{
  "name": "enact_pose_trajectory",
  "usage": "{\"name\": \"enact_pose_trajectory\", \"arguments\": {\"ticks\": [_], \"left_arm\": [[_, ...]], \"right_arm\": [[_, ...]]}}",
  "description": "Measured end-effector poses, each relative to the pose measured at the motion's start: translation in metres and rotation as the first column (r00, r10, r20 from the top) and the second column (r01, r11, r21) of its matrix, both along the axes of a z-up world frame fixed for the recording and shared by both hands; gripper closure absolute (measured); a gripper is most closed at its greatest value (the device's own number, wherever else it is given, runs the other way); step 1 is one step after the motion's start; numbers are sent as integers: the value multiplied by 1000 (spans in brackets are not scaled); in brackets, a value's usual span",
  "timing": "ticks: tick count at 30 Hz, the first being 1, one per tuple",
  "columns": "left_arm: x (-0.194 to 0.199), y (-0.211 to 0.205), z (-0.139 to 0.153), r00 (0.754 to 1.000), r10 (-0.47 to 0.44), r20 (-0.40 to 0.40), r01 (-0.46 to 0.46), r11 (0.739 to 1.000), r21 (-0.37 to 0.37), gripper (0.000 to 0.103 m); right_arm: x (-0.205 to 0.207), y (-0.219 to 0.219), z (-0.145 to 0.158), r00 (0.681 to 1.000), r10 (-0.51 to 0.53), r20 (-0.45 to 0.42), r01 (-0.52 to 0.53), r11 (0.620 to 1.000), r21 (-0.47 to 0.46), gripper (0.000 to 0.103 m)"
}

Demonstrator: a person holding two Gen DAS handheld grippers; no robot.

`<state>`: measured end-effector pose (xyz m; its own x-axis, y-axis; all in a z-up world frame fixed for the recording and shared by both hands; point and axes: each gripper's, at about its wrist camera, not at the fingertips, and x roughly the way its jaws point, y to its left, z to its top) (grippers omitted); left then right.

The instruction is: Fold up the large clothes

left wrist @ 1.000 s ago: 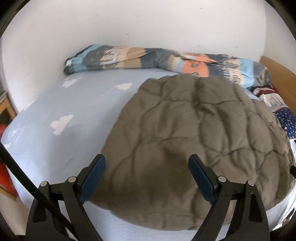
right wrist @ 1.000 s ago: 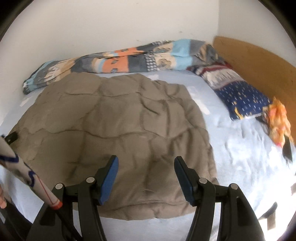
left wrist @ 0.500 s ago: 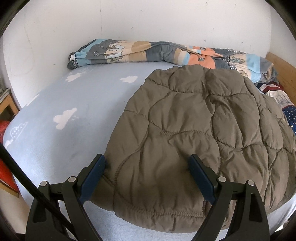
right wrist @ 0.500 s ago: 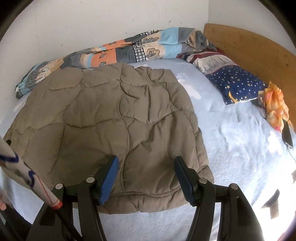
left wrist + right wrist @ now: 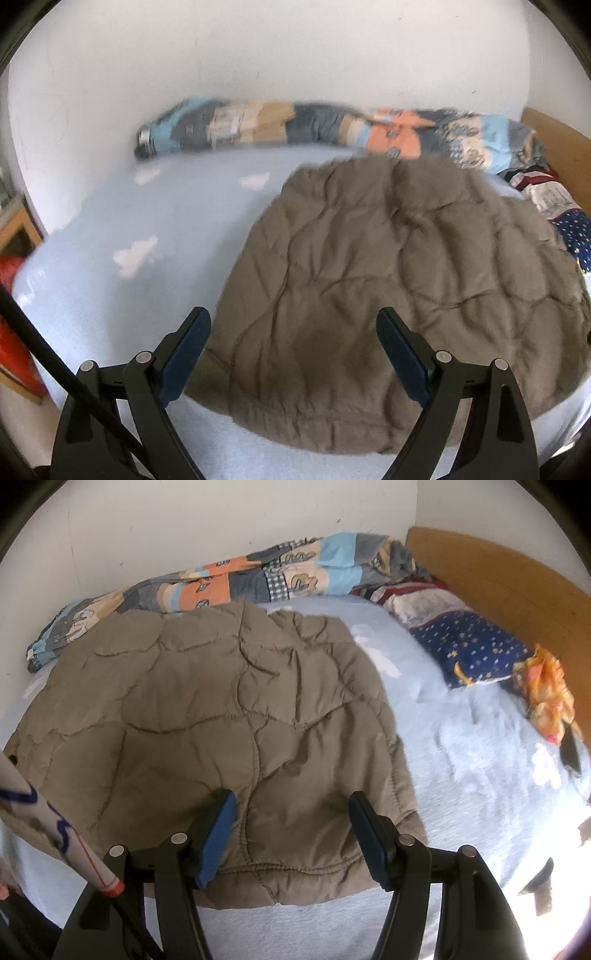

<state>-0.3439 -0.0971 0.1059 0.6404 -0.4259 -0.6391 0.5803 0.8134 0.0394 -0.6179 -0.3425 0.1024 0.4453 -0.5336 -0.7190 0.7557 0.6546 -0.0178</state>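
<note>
Lying flat on bed (image 5: 461, 760): quilted jacket (image 5: 207, 709); both grippers' jaws released, empty.

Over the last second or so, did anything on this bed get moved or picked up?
Nothing was grasped or released. The left gripper and right gripper both stayed open above the brown quilted jacket, which kept lying flat on the pale blue sheet. Only the left view shifted slightly and is blurred now, so that hand seems to have moved a little. The patchwork blanket and starry pillow stayed put.

Quilted jacket (image 5: 388, 266) — farther off, left view blurred.
</note>
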Motion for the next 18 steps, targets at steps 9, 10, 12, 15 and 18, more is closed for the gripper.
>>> {"name": "enact_pose_trajectory", "arguments": {"ticks": [9, 10, 12, 15, 18], "left_arm": [[-87, 51, 71, 991, -129, 24, 131, 982, -138, 12], [-95, 56, 78, 991, -130, 32, 134, 981, -139, 12], [-112, 70, 94, 989, -139, 58, 146, 978, -147, 12], [-135, 88, 117, 985, -145, 97, 159, 975, -156, 6], [-150, 94, 130, 982, -136, 130, 153, 980, -126, 4]], "right_arm": [[-28, 70, 74, 991, 31, 132, -27, 999, -33, 25], [-32, 78, 83, 989, 35, 141, -30, 999, -36, 24], [-43, 96, 104, 985, 37, 168, -30, 998, -46, 20], [-60, 126, 132, 979, 49, 197, -32, 996, -87, 13], [-72, 151, 151, 974, 73, 216, -49, 992, -115, 10]]}}
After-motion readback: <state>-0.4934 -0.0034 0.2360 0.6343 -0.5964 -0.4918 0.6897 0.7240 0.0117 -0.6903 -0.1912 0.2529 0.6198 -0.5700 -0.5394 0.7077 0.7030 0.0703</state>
